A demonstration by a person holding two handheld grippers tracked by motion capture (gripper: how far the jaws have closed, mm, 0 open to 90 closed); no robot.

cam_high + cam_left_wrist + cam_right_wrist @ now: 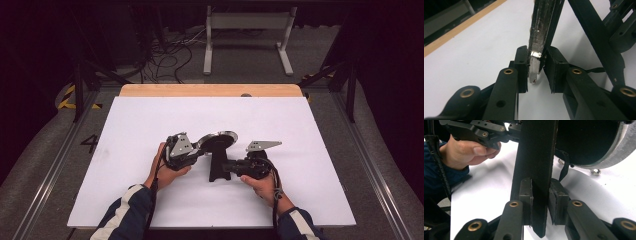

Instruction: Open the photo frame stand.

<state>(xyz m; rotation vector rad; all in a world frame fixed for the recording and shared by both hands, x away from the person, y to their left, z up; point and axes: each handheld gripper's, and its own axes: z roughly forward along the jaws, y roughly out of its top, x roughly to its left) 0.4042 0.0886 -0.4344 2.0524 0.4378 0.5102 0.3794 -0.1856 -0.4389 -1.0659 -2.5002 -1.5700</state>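
Here, pan [218,139] handle [218,165] toward the person.

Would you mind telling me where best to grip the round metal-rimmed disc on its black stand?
Take the disc by its thin metal rim, edge-on from the left, jaws astride it, as the left hand-held gripper does. The right hand-held gripper clamps the flat black stand.

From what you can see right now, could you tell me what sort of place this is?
Most likely a lab recording station: a white-covered table framed by metal rails, loose cables on the grey floor behind, and dark surroundings.
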